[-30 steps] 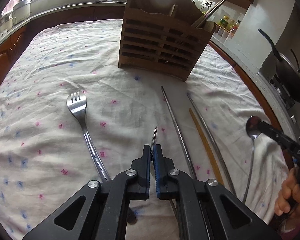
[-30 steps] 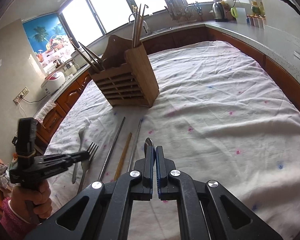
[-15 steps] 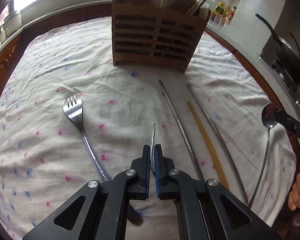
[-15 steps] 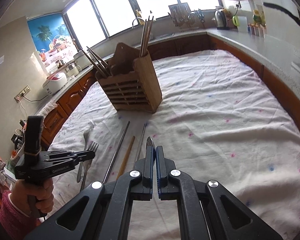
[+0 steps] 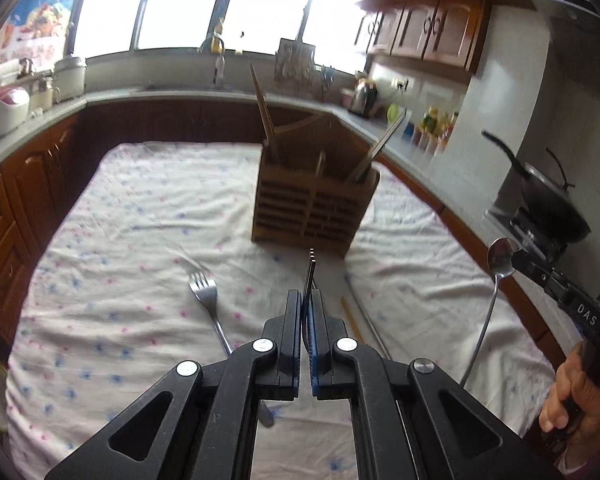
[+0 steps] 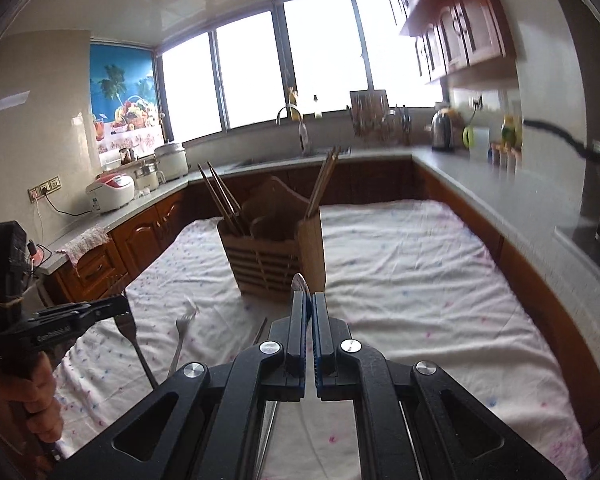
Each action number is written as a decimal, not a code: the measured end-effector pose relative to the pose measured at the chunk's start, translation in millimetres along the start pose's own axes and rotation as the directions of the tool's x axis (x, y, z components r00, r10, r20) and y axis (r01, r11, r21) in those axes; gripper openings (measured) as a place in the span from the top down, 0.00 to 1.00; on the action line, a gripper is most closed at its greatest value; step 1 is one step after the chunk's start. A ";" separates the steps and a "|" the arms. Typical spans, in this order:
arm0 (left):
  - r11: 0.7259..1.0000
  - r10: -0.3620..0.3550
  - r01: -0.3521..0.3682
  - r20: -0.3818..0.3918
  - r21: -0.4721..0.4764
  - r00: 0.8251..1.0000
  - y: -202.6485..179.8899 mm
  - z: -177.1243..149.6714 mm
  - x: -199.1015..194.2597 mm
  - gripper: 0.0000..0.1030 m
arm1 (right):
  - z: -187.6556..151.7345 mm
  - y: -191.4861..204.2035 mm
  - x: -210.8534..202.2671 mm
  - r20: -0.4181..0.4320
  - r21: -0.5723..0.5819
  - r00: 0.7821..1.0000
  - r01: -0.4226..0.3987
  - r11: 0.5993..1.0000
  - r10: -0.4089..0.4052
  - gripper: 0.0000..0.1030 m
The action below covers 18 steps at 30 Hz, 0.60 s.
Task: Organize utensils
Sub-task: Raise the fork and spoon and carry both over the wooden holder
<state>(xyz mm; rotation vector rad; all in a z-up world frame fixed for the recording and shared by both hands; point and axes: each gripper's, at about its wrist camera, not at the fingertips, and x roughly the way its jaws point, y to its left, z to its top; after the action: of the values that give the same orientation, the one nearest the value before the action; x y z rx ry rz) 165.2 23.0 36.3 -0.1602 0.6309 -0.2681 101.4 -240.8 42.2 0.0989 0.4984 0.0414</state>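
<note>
- Two grippers are held above the cloth-covered worktop [image 5: 132, 208], each clamped on one utensil.
- Left gripper [image 5: 306, 312]: jaws are closed on a fork [image 5: 311, 270], gripped edge-on, tines pointed toward the wooden utensil holder [image 5: 312, 208]. From the right wrist view the same fork [image 6: 126, 326] is seen hanging handle-down from that gripper [image 6: 118, 308].
- Right gripper [image 6: 309, 312]: jaws are closed on a spoon [image 6: 299, 283], only the bowl's tip showing past the fingers. In the left wrist view the spoon [image 5: 500, 260] is seen lifted clear of the cloth, handle trailing downward.
- A second fork [image 5: 206, 296] is left lying on the cloth, just left of the left gripper.
- A wooden chopstick [image 5: 352, 320] and a metal chopstick [image 5: 370, 326] are seen lying side by side on the cloth, partly hidden by the gripper.
- Holder stands upright mid-worktop; chopsticks [image 6: 220, 196] are already stood in its compartments, leaning outward.
</note>
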 end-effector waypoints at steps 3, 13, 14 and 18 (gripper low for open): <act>1.000 0.016 -0.017 0.060 0.007 0.998 -2.4 -0.6 -23.9 0.99 | 6.2 6.1 -4.9 0.046 -0.013 0.999 0.011 1.000 -0.011 0.98; 1.000 0.020 -0.022 0.145 0.014 0.989 -2.3 -3.1 -60.8 0.99 | 18.4 17.5 -5.8 0.103 -0.027 0.995 0.010 1.000 -0.007 0.98; 1.000 0.020 -0.022 0.147 0.015 0.989 -1.9 -3.2 -62.1 0.99 | 18.5 17.7 -5.2 0.105 -0.027 0.994 0.009 1.000 -0.006 0.98; 1.000 0.019 -0.020 0.155 0.006 0.988 1.4 -0.1 -61.5 0.99 | 19.4 19.7 -3.0 0.110 -0.026 0.994 0.009 1.000 -0.007 0.98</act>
<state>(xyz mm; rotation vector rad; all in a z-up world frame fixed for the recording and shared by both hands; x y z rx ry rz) 117.8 42.5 70.3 -0.1657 0.4766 -0.2371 107.7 -223.0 62.6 0.0726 0.3882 0.0346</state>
